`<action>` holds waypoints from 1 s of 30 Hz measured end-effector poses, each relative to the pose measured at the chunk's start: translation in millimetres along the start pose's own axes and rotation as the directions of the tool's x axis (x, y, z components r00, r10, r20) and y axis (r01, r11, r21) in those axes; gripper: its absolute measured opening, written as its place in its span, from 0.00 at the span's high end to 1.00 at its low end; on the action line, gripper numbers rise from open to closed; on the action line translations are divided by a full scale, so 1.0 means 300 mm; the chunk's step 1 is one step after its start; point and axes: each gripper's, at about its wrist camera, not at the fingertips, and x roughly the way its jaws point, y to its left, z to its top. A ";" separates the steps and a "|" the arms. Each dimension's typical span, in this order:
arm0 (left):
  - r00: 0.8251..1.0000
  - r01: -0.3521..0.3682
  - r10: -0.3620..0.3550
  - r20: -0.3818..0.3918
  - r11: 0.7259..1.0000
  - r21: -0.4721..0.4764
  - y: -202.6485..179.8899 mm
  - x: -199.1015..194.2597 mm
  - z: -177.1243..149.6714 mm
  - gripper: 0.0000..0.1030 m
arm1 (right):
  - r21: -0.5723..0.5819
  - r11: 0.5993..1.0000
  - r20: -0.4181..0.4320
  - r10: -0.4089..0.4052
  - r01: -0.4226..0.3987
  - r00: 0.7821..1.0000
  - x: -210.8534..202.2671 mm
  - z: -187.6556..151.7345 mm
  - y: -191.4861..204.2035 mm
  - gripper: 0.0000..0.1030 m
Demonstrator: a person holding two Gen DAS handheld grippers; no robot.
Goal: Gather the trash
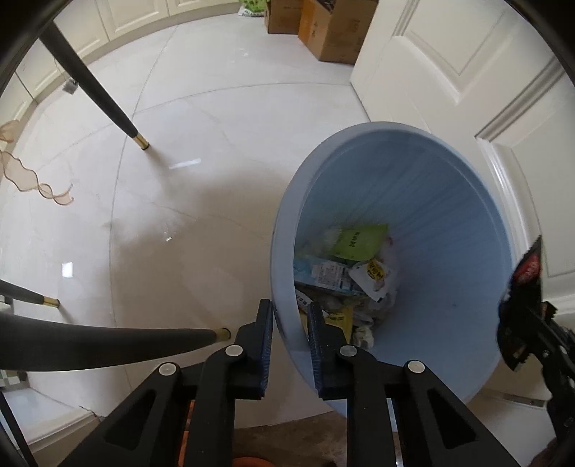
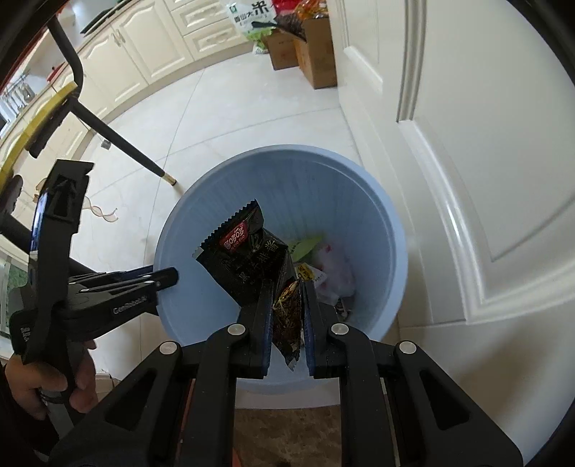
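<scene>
Wrapper (image 2: 251, 258) clamped in right gripper (image 2: 286, 305), long axis pointing up-left over bin (image 2: 377, 230), left gripper (image 1: 290, 323) pinched on bin rim.

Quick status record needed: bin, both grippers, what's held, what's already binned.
bin: light blue trash bin, upright on the tiled floor beside a white door
left gripper: jaws closed on the near rim of the bin
right gripper: over the bin's opening, shut on a black snack wrapper
bin contents: green packet, white and yellow wrappers, crumpled paper
floor nearby: chair leg, cardboard boxes in the background
</scene>
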 end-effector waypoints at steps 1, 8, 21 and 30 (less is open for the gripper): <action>1.000 -0.003 0.003 0.001 1.000 0.005 -0.008 -0.002 -0.002 0.85 | 0.001 1.000 -0.001 0.002 -0.002 1.000 0.003 0.003 0.001 0.86; 1.000 -0.009 0.009 0.010 1.000 0.013 0.007 0.016 -0.009 0.85 | -0.004 1.000 0.004 0.005 -0.005 1.000 0.011 0.024 0.011 0.86; 1.000 -0.014 0.014 0.020 1.000 0.003 0.037 -0.048 -0.012 0.87 | 0.026 0.999 0.031 -0.044 0.044 0.999 -0.077 0.037 0.028 0.49; 0.996 0.017 -0.017 0.083 1.000 0.005 0.013 -0.328 -0.008 0.77 | 0.006 0.993 0.105 -0.119 0.119 0.987 -0.332 0.068 0.101 0.30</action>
